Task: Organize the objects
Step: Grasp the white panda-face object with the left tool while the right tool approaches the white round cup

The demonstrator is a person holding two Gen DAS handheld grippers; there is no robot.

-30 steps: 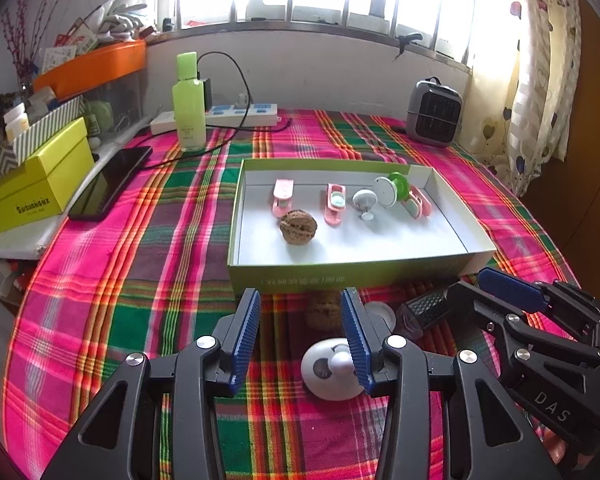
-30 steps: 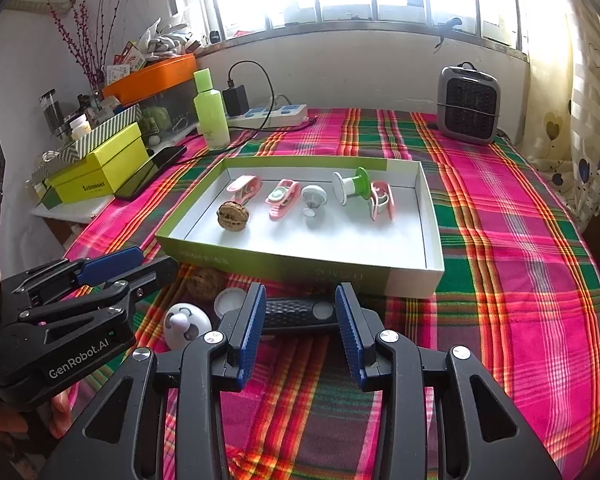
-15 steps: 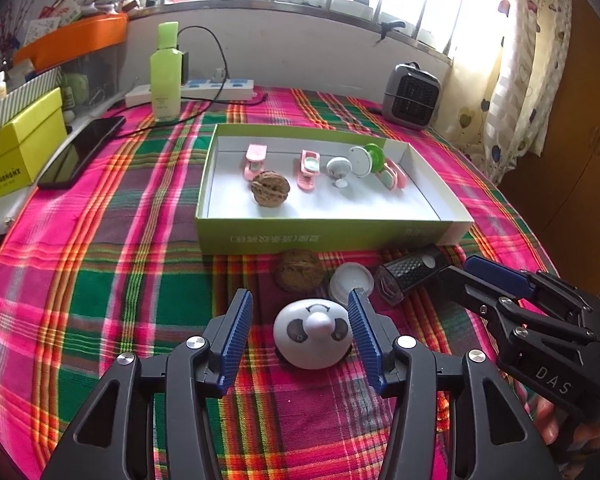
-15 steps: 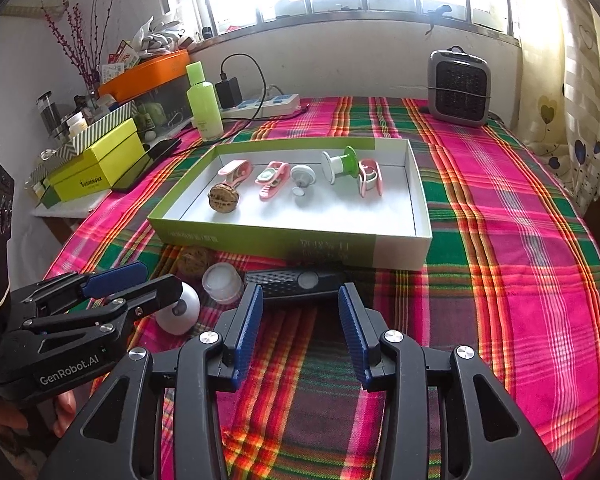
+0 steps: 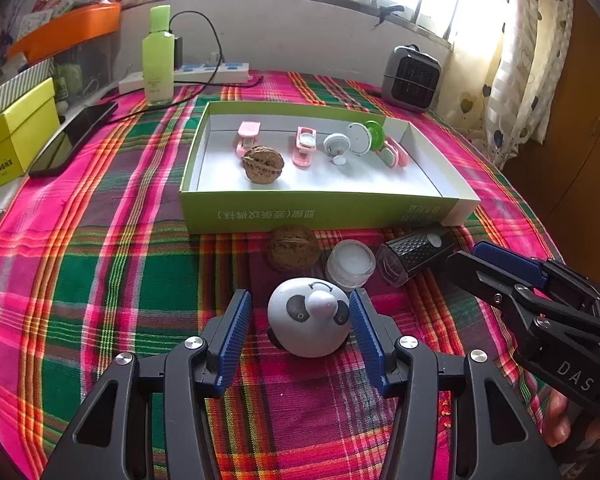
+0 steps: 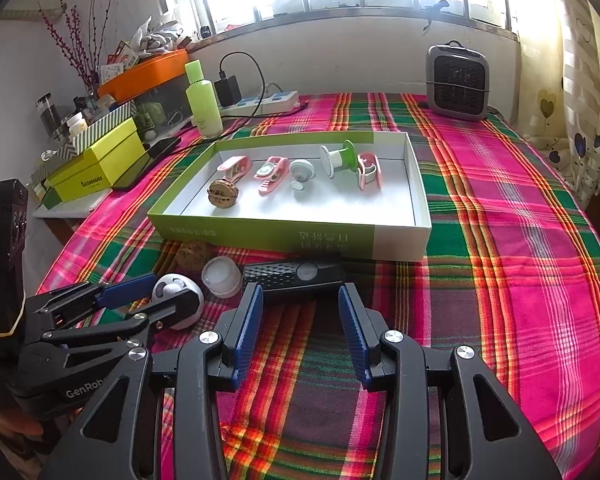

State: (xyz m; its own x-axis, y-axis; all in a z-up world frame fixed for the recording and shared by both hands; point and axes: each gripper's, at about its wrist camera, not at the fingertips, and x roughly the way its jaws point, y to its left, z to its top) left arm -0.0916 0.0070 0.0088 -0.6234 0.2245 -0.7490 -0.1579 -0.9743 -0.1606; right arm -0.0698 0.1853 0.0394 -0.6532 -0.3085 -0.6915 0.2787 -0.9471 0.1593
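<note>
A: How is the left hand-held gripper placed?

B: It is angled down over the plaid-covered surface, and the panda figure is seen between its blue pads. The jaws are spread wider than the figure; the right pad is just beside it, a gap is seen at the left pad, and no squeeze is seen

A: And the right hand-held gripper?

B: Its jaws are held apart with nothing between them. The black textured device is found just beyond its fingertips, lying lengthwise against the near wall of the green box

A: What else is left outside the box?

B: A walnut and a small clear jar are seen side by side near the box's front wall, between the panda figure and the box. The jar is just beside the black device's left end

A: What is held in the box?

B: A second walnut, pink clips, a white round piece and a green-and-white spool are lined up along its far side

A: Beyond the box?

B: A green bottle, a power strip and a small grey heater are seen at the far edge, below the window
</note>
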